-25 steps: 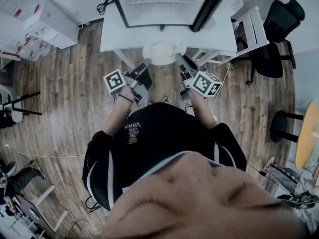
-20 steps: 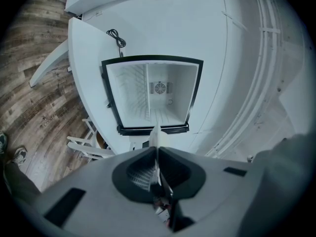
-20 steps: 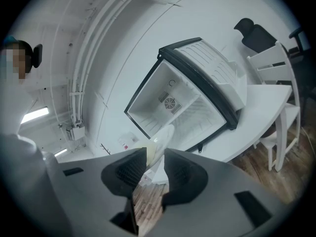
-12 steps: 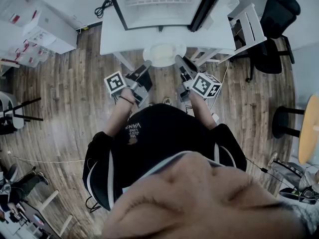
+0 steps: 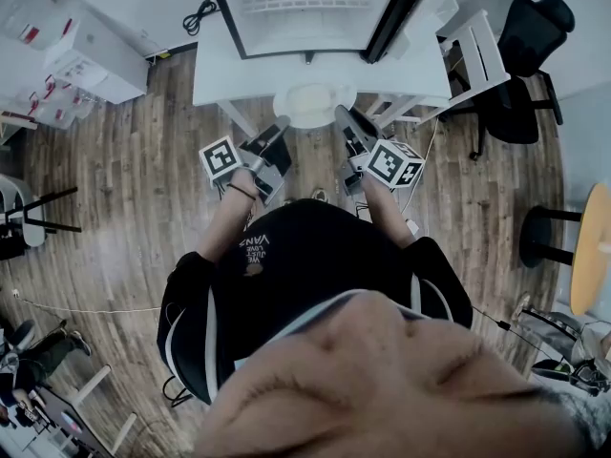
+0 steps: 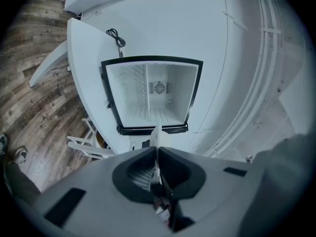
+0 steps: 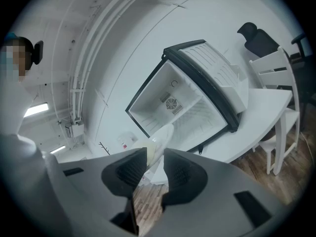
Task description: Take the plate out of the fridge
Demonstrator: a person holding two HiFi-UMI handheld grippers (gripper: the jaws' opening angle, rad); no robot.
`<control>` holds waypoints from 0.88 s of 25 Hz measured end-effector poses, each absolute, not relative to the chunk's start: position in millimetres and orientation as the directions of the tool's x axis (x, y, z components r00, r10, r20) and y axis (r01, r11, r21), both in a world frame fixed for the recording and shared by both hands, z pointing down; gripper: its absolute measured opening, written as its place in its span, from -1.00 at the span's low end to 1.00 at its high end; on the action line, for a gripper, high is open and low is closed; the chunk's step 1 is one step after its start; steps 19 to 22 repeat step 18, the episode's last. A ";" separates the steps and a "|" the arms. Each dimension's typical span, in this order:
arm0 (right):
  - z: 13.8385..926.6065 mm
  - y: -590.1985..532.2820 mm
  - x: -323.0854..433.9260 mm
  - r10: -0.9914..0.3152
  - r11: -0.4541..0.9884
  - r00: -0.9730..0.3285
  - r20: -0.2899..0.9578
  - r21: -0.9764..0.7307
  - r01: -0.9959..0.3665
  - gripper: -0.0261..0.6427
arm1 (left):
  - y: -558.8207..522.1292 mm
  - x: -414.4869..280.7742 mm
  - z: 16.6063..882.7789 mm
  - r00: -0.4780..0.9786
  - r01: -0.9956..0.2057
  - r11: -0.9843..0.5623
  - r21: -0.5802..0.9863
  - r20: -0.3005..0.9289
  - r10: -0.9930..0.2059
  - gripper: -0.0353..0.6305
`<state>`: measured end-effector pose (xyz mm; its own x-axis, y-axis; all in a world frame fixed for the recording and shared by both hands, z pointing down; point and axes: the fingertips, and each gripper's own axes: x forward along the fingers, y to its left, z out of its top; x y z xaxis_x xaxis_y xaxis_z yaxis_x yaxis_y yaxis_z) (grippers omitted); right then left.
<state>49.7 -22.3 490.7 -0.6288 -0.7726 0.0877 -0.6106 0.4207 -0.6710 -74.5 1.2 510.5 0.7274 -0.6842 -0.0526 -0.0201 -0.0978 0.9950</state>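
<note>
Left gripper (image 5: 284,122) and right gripper (image 5: 341,113) each clamped on plate (image 5: 313,101) rim, opposite sides. Plate out of mini fridge (image 5: 305,17), at front edge of white table (image 5: 229,70). Fridge door open. Wood-plank floor (image 5: 124,189); black office chair (image 5: 525,65) at right.

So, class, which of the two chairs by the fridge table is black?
The office chair, farthest right; the slatted wooden chair beside it is white.

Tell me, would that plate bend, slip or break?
Probably stiff: the plate spans flat between the left gripper and right gripper, pinched only at its rims. Its smooth pale surface may be slippery; it looks breakable if dropped.
</note>
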 end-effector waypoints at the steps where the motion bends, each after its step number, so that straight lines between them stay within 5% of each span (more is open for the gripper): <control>1: 490.2 -22.1 49.4 -0.773 0.421 -0.629 0.088 -0.671 -0.611 -0.59 | 1.4 -75.0 510.1 0.727 -0.020 -0.097 0.995 -0.052 -0.684 -0.80; 22: 488.1 -29.6 46.2 -0.771 0.427 -0.631 0.086 -0.666 -0.612 -0.59 | -6.1 -77.3 508.6 0.725 -0.013 -0.097 0.995 -0.057 -0.686 -0.80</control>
